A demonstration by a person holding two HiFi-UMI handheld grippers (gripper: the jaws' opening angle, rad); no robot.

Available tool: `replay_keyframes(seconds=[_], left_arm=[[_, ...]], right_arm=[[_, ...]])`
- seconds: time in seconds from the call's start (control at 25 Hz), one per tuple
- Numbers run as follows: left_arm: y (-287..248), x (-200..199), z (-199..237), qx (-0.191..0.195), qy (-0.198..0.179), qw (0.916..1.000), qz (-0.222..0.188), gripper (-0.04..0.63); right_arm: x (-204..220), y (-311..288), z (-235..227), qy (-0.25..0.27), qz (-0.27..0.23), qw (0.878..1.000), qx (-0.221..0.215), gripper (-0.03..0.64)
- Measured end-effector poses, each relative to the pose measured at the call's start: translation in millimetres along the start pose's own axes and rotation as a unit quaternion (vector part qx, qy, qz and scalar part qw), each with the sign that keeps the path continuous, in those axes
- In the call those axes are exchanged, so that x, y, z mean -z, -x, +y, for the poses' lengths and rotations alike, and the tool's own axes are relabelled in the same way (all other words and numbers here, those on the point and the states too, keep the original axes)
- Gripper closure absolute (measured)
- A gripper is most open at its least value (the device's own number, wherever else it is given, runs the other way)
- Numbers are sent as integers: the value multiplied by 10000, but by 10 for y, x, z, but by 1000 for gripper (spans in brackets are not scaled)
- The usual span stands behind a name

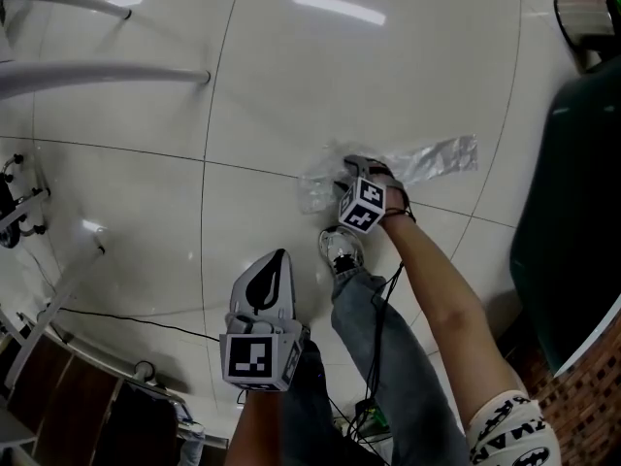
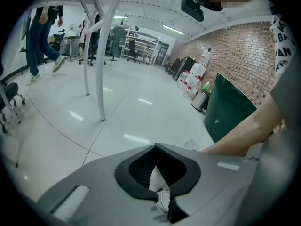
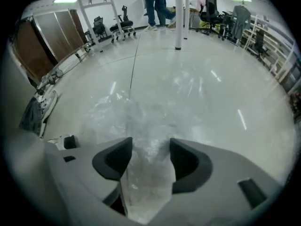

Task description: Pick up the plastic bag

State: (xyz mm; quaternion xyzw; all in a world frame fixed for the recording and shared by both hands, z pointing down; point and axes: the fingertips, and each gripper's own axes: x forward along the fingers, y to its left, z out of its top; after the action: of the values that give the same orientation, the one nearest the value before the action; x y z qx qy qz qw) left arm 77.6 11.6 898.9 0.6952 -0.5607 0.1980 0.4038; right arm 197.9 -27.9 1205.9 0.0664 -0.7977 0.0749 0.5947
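Observation:
A clear, crumpled plastic bag (image 1: pixel 439 157) lies flat on the glossy white floor. My right gripper (image 1: pixel 361 168) points steeply down at the bag's left end. In the right gripper view the bag (image 3: pixel 155 105) runs up between the two dark pads of my right gripper (image 3: pixel 150 145). They stand wide apart and do not press on it. My left gripper (image 1: pixel 279 258) hangs lower in the head view, away from the bag, above the person's leg. Its tips meet in the left gripper view (image 2: pixel 155 146), with nothing held.
A dark green bin (image 1: pixel 572 231) stands at the right. White table legs (image 1: pixel 107 71) cross the upper left, and a thin black cable (image 1: pixel 126 318) runs over the floor. The person's shoe (image 1: pixel 342 250) stands just below the bag. People (image 2: pixel 44 36) stand far off.

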Motion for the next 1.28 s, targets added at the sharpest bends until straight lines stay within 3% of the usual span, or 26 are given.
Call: replay_keyframes(seconds=[0.08,0.12,0.16,0.24,0.32,0.4,0.52,0.72,0.96,1.16,1.28], left_arm=[[55,81,-4,-17,52,10000,7,595],[95,111,-14,-26,66,10000,12,595],[142,127,-27,-37,76,10000,18,595],[264,100,-62,-64,124,9999,20,595],[441,27,-103,-111,209,9997,-7,595],[642,-123,-162,-166,284,9994,-107,595],[992,-559,-216,-293,303,9983,-399,595],[1907,-1498,-423,-444,251,9958,-755,595],[2773,-2812,-596,-912,112,9819,-1654,595],[3810,-3267,-477,-1229,102,9716,-2018,595],[4360,-3336,-325,-1593,290,9610,-2242,595]], right_arm=[[42,-20,-25,130,88,9997,162,378],[71,-13,-34,138,166,9995,210,524],[98,3,-27,8,231,9996,162,598],[81,127,-17,-803,78,9967,-119,600],[-85,483,-97,-1713,-499,9837,-221,601],[-365,1033,-244,-1991,-1205,9725,-132,601],[-911,2030,-507,-1868,-2207,9573,22,603],[-1778,4092,-648,-1616,-3539,9211,156,603],[-2884,6365,-1077,-782,-4911,8671,278,604],[-3722,7965,-1051,-291,-5693,8212,258,604],[-4468,8715,-1030,667,-5864,8071,147,603]])
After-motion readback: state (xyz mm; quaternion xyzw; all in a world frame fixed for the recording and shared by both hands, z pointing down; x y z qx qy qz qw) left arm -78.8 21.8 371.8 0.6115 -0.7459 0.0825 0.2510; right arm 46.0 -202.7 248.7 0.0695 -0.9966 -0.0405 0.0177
